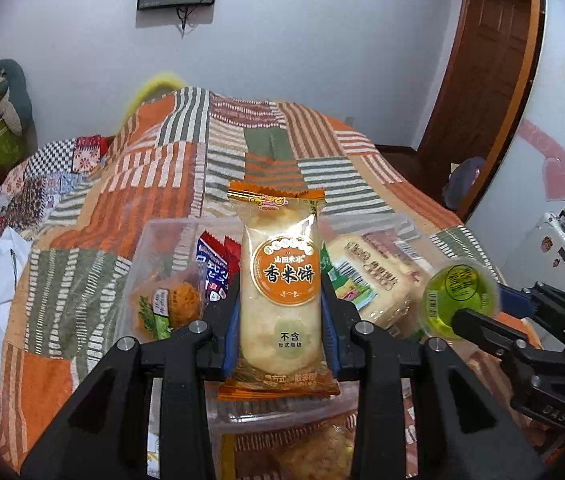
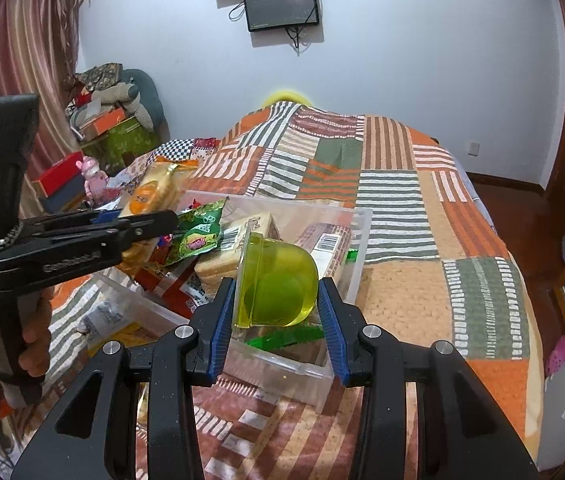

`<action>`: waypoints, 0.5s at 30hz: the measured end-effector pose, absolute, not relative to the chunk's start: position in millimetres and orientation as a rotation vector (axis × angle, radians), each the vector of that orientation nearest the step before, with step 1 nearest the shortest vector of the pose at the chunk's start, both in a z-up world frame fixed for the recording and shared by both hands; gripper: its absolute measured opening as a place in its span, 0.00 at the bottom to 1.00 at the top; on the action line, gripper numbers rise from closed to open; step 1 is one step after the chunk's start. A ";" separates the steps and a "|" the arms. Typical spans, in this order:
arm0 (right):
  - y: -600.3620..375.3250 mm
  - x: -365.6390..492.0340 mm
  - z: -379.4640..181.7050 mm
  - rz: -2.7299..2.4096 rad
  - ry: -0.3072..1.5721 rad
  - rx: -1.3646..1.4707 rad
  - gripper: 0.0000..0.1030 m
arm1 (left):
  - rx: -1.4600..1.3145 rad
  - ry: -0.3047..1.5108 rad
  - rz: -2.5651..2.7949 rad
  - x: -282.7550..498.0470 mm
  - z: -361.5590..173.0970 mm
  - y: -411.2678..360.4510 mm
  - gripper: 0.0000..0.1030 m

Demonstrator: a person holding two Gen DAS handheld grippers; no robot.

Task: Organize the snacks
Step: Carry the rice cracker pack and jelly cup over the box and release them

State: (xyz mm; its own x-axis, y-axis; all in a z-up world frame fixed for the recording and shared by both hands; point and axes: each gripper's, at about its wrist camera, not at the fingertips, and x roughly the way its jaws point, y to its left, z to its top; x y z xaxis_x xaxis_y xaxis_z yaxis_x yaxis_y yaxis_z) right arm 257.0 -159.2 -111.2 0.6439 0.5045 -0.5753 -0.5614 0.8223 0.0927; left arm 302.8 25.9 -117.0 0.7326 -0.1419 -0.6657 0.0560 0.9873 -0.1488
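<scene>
- Two claws are both clamped on snacks: my left claw (image 1: pixel 280 312) grips a rice cracker packet (image 1: pixel 280 292) by its long sides, my right claw (image 2: pixel 278 304) grips a green jelly cup (image 2: pixel 276 284).
- In my left claw, the packet stands upright between the blue pads (image 1: pixel 231 328), its orange crimped top edge above the fingertips and its orange bottom edge below them.
- In my right claw, the cup lies on its side between the pads, rim to the left and rounded bottom to the right.
- Both snacks hang above a clear plastic bin (image 2: pixel 356 256) that sits on the bed.
- From the left wrist view, the bin holds a red and blue packet (image 1: pixel 214 264), a small cake packet with a green leaf print (image 1: pixel 170 304), and a pale barcoded bread pack (image 1: pixel 378 280); the jelly cup (image 1: pixel 458 300) and right claw come in at the right edge.
- From the right wrist view, a green wrapper (image 2: pixel 200 232) and the bread pack (image 2: pixel 242 240) lie in the bin behind the cup, and my left claw (image 2: pixel 162 220) reaches in from the left with its packet (image 2: pixel 154 192); a hand (image 2: pixel 30 332) in an orange sleeve holds its handle.
- A second clear container (image 2: pixel 122 320) with more snacks sits just in front of the bin.
- Under everything lies a striped patchwork bedspread (image 2: pixel 402 200) in orange, green and white.
</scene>
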 end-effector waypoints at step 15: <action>-142.8 258.3 -114.8 0.630 0.627 -0.154 0.38 | -0.081 0.781 -0.128 286.4 -125.9 10.0 0.35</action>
